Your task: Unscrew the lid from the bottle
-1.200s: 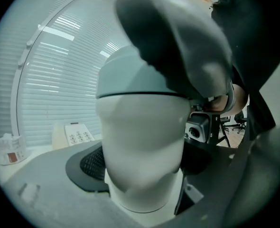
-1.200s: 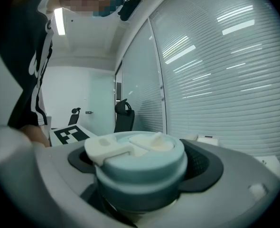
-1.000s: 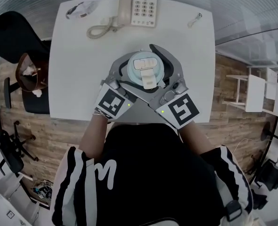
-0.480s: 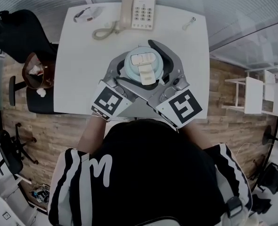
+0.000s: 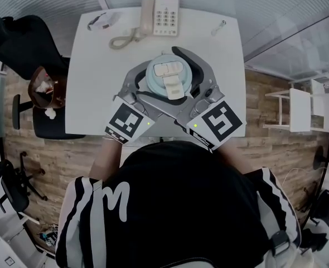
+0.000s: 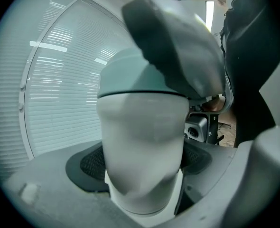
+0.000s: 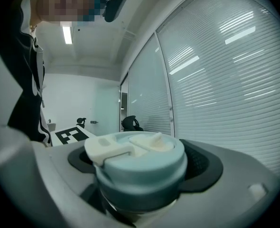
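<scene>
close in, the white bottle (image 6: 142,127) is clamped round its barrel by the left gripper (image 6: 142,167), its blue lid (image 7: 140,163) is clasped directly above by the right gripper (image 7: 142,175), and the shared upright axis, about which the right's twist is judged due, is held over the table (image 5: 97,94).

Two in all: one left hand-held gripper (image 5: 149,87), one right hand-held gripper (image 5: 194,80). One bottle (image 6: 141,141), one lid (image 5: 170,78), one desk (image 5: 95,99), one telephone (image 5: 161,14) at far edge.
</scene>
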A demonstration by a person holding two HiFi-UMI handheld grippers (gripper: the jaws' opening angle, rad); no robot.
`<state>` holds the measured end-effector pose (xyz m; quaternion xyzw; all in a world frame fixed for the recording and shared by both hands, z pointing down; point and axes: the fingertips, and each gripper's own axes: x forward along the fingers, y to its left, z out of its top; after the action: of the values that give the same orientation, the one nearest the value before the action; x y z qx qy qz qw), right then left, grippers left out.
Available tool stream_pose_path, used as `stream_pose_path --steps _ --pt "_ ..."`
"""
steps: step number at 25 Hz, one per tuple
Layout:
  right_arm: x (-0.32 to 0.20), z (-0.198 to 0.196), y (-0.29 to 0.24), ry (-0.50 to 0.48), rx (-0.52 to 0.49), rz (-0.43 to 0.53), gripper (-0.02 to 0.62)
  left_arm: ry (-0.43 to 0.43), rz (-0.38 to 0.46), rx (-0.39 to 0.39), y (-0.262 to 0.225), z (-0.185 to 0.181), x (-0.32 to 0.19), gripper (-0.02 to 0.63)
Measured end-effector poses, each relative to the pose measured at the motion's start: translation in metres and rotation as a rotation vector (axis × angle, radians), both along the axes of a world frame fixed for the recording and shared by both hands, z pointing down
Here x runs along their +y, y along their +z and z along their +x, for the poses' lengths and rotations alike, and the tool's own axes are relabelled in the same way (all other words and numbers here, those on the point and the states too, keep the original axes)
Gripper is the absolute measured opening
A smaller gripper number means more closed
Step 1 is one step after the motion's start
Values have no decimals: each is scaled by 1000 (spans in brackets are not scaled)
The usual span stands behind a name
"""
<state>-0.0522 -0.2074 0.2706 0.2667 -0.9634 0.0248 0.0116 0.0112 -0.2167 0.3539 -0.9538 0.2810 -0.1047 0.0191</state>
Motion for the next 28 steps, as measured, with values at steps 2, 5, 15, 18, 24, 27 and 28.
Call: stream_pose_path --steps 2,5,15,18,24,27,28 --pt "2 1 0 0 -9 -21 483 12 -4 -17 2 1 3 430" --pt "3 7 7 -2 2 -23 482 34 0 -45 5 3 6 430" --pt "6 10 10 -31 9 -46 480 65 -15 -30 4 3 12 429" --pt "10 6 7 -58 6 -38 479 102 -30 -13 2 2 16 428" --pt "29 1 1 -187 25 -6 479 184 -44 5 -4 3 32 428" --pt "40 0 -2 -295 28 -10 479 255 -65 21 -7 4 41 428" --pt "42 -1 -3 -326 32 -9 479 268 -69 29 -9 5 43 429"
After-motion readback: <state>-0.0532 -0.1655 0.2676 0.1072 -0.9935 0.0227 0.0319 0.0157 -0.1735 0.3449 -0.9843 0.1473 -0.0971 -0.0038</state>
